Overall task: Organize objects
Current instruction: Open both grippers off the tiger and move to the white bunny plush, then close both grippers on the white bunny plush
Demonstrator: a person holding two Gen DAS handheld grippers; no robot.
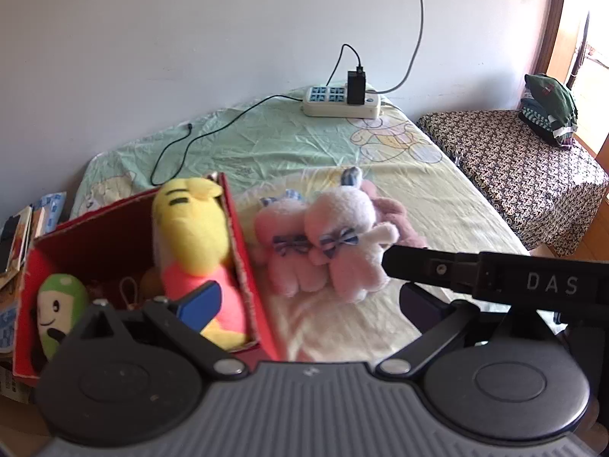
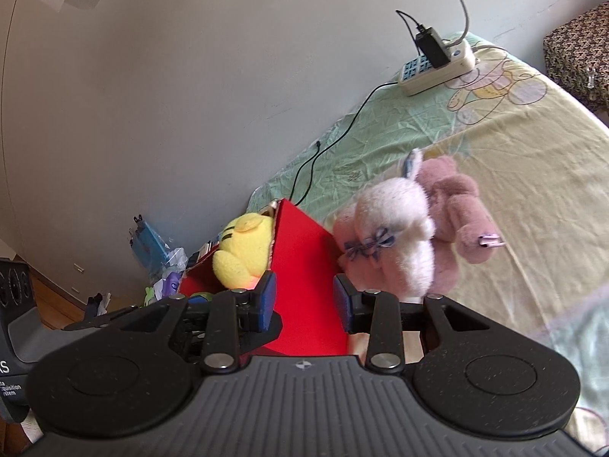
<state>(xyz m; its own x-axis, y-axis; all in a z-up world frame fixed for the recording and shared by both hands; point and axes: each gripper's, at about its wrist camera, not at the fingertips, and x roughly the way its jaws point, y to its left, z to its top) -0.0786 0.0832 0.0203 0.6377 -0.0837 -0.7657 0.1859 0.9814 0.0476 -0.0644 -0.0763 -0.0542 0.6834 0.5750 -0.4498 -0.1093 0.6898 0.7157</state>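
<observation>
A red cardboard box [image 1: 245,262] stands on the bed's left edge. In it are a yellow plush [image 1: 194,228] and a green plush [image 1: 57,308]. Two pink bunnies with blue bows [image 1: 281,236] [image 1: 350,236] lie on the sheet just right of the box, a mauve plush [image 1: 396,213] behind them. My left gripper [image 1: 308,304] is open wide, one blue pad inside the box against the yellow plush, the other finger outside. My right gripper [image 2: 304,299] is open over the box's red outer wall [image 2: 304,259], close to the pale bunny [image 2: 392,221]; nothing is held.
A power strip [image 1: 342,101] with a black charger and a trailing cable [image 1: 190,141] lies at the far end of the bed. A patterned covered stand [image 1: 514,160] with folded clothes [image 1: 548,110] is to the right. Books and clutter [image 1: 19,236] sit left of the box.
</observation>
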